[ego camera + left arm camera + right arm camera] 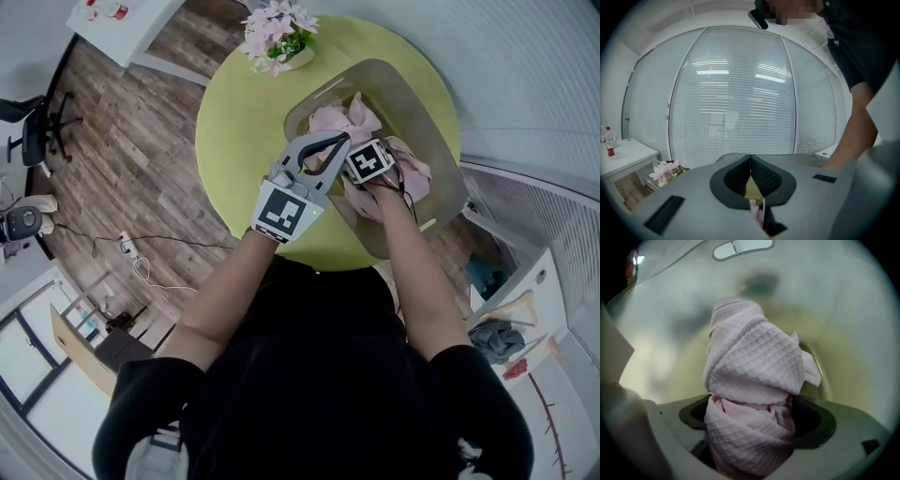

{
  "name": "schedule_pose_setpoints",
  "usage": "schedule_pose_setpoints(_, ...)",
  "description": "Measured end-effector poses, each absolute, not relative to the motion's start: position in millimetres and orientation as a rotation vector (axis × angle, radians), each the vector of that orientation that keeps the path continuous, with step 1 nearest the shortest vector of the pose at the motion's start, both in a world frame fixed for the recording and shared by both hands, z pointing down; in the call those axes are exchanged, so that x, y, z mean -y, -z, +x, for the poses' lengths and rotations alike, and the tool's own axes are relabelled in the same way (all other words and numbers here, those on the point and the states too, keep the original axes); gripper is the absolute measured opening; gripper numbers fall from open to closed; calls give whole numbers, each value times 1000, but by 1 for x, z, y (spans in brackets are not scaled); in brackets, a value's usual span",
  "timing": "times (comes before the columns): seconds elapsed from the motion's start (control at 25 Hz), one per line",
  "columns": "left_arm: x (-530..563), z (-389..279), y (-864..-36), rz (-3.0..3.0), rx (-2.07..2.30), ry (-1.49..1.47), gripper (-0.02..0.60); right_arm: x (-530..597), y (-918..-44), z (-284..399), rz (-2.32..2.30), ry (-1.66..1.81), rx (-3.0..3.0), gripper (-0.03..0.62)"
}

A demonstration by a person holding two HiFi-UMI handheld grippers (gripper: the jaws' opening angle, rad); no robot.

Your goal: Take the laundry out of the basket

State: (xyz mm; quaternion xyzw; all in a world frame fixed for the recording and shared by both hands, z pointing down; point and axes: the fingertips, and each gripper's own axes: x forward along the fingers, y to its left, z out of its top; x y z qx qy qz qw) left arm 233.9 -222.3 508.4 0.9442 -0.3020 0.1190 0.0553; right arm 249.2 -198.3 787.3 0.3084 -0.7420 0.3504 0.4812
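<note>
Person's wearing a black short-sleeved tee (319, 375). Btw the left gripper (337, 141) and right gripper (752, 420) are plain grey, each topped with a black-and-white marker cube (284, 211).

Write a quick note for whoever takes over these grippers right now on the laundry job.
Left gripper: shut, apparently empty, over the near rim of the basket, which sits on the round green table.
Right gripper: open, pointing down into the basket, pink waffle cloth between its jaws, apparently not clamped yet.
Done: nothing visibly taken out; the pink laundry is in the basket.
Left: close on the cloth, lift it out, repeat.
</note>
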Motion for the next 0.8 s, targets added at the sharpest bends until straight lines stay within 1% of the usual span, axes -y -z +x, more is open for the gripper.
schedule_pose_setpoints(0.28,221,234,-507,2886,934,-333,11,188,-807,242,674,-880,1766,479)
schedule_pose_setpoints(0.36,222,233,-508,2878,942,-305,11,189,-809,239,664,-853,1765,479)
schedule_pose_setpoints(0.68,222,227,-508,2869,948,-348,11,191,-812,237,645,-753,1765,476)
schedule_pose_setpoints(0.8,224,222,-510,2857,970,-354,11,192,-811,237,642,-734,1771,457)
